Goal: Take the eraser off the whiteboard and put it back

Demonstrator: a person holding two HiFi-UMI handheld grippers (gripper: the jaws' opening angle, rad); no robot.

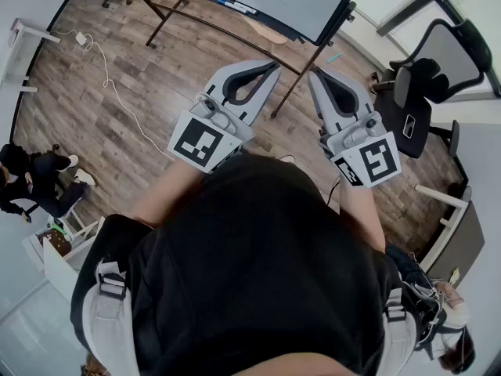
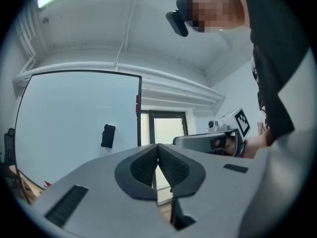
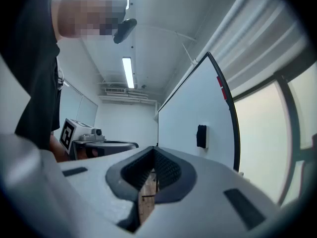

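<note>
Eraser (image 2: 108,136) sticks to the whiteboard (image 2: 64,113), toward its right edge, well apart from left gripper (image 2: 158,150) and right gripper (image 3: 154,155), both levelled at the board with jaws fully closed on nothing, seemingly a ready pose before the reach to take it.

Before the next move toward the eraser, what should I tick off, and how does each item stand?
1. Eraser in place on the whiteboard: ok, it sits on the board face.
2. Left tongs empty: ok, shut with nothing between them.
3. Right tongs empty: ok, shut with nothing between them.
4. Tongs opened for a grasp: not ok, both are shut.
5. Tongs at the eraser: not ok, both stand well away from the board.
6. How the eraser holds to the board: cannot tell.
</note>
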